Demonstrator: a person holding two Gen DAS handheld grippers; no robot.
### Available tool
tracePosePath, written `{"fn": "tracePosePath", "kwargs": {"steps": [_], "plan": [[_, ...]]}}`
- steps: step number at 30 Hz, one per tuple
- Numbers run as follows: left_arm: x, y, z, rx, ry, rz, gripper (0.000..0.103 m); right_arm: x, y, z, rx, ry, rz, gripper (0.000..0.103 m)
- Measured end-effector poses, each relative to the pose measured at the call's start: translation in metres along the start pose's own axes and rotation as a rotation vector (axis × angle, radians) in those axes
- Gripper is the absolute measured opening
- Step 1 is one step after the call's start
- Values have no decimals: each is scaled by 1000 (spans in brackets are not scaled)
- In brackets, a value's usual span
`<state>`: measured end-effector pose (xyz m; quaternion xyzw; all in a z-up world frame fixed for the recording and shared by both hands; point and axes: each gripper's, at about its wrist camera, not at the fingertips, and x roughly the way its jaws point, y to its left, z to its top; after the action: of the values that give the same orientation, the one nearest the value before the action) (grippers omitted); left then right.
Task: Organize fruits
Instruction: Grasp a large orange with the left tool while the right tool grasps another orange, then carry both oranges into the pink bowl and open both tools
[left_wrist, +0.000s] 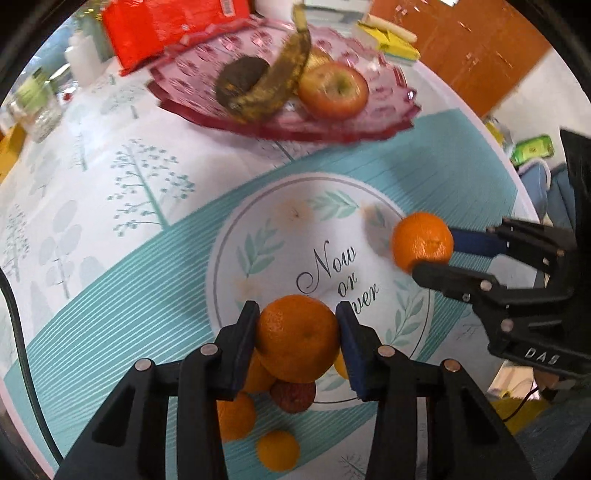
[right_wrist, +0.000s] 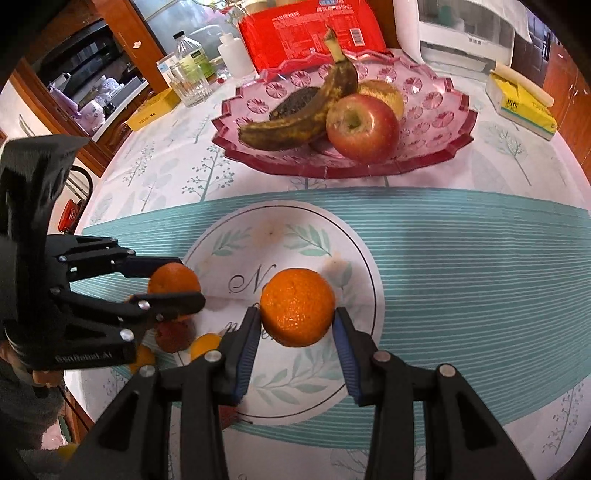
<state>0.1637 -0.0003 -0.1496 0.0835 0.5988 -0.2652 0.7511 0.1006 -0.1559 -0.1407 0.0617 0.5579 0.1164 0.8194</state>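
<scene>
My left gripper (left_wrist: 298, 325) is shut on an orange (left_wrist: 297, 338) and holds it above the table; it also shows in the right wrist view (right_wrist: 184, 282), with its orange (right_wrist: 173, 278). My right gripper (right_wrist: 297, 314) is shut on another orange (right_wrist: 297, 306); in the left wrist view it (left_wrist: 430, 251) holds that orange (left_wrist: 421, 240) at the right. A pink glass fruit dish (right_wrist: 436, 110) at the back holds a browned banana (right_wrist: 314, 110), a red apple (right_wrist: 362, 127) and a dark fruit (right_wrist: 293, 101).
Several small oranges (left_wrist: 277, 456) and a dark red fruit (left_wrist: 293, 397) lie on the table below the left gripper. A red packet (right_wrist: 314, 33), bottles (right_wrist: 190, 55), a glass (right_wrist: 188, 86) and a yellow tissue pack (right_wrist: 519, 105) stand behind the dish. The round table's edge (right_wrist: 92, 192) curves at the left.
</scene>
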Motion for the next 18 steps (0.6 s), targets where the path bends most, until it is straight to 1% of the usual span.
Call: {"fn": "tracePosePath", "kwargs": {"steps": [8,13,18], "plan": [[-59,-8,-1,-60,-115,73,41,-27,16,0,-31,-58,-15,40],[-90,-20,5,-63,-186,80,41,-50,23,6,-48,-100,-32,40],[-126,-26,21,-46,-262,85,41,-83,23,21,-56,-157,-62,40]]}}
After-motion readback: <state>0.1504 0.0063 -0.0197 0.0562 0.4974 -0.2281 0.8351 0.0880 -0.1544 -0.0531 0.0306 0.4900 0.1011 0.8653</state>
